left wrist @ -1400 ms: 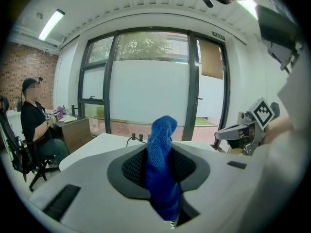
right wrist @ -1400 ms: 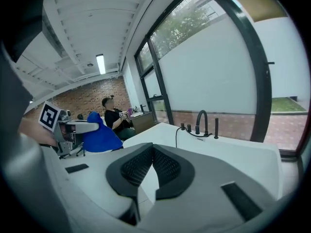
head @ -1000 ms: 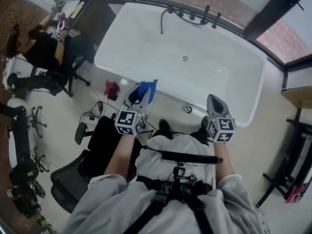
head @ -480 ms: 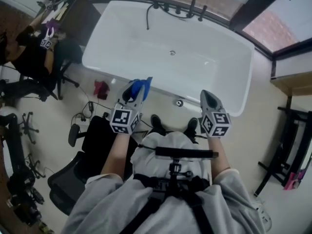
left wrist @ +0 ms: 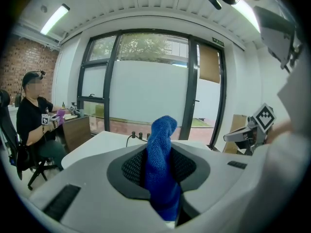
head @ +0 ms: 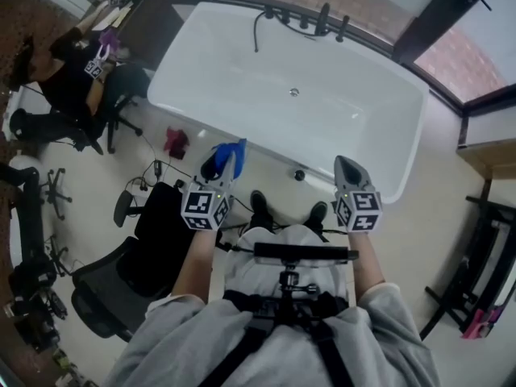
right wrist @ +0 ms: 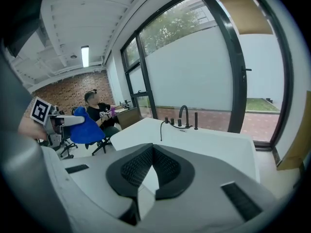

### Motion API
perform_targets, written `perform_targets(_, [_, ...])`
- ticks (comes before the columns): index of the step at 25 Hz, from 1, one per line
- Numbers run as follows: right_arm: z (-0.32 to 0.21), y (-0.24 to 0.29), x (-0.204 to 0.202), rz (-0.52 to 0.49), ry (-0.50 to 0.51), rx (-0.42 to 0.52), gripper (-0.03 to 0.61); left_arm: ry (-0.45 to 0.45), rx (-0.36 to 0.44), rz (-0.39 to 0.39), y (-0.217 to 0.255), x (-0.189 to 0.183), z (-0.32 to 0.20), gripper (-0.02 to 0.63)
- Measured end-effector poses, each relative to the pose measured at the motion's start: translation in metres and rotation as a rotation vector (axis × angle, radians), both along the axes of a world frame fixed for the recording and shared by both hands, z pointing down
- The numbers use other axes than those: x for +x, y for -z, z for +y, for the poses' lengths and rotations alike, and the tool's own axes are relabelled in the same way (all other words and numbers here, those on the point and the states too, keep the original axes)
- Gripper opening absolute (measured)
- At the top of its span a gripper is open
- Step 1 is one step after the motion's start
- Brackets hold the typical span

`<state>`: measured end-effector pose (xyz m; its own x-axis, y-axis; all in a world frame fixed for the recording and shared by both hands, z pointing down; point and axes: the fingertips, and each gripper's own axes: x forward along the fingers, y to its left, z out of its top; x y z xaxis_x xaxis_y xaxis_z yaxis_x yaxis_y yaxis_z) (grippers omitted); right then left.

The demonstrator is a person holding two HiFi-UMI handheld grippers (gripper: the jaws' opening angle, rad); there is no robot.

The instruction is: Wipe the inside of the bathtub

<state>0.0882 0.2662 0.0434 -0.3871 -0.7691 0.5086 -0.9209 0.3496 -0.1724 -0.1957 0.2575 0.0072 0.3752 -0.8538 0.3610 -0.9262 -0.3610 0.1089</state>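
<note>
the person is standing just outside the white bathtub (head: 226,79), facing its long near side, with both tools held out at about waist height short of the near rim. the left hand-held gripper (head: 223,168) is clamping a blue microfibre cloth (left wrist: 160,169), its jaws closed on the lower part so that a loose tuft is standing up past the tips; held that way, the free end is the part that would meet the tub wall, while the pinch is stopping the cloth from slipping. in the head view the blue cloth is hanging over the floor beside the rim, not touching the tub. the right hand-held gripper (head: 348,170) is carrying nothing, its jaws drawn together at the tips, and it is pointing toward the far rim where the black faucet (right wrist: 184,115) is standing; it seems to be riding along as a spare or a balance rather than working. the basin is lying bare and dry-looking around the drain (head: 294,93), and no streaks or wet marks are showing, so whether it is wiped cannot be read. cloth gripped and poised outside the rim is fitting either a reach into the tub about to come or a pull back out after wiping. off to the left a seated person (head: 72,71) is working at a surface, well apart from the tub.
</note>
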Motion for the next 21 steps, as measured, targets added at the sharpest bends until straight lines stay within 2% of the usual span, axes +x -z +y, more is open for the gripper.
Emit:
perform_targets(5, [0.01, -0.002, 0.019, 0.012, -0.002, 0.001, 0.003, 0.005, 0.004, -0.009, 0.006, 0.011, 0.009, 0.106])
perform_targets(21, [0.033, -0.008, 0.039, 0.031, -0.036, -0.003, 0.003, 0.021, 0.0, -0.003, 0.01, 0.006, 0.019, 0.106])
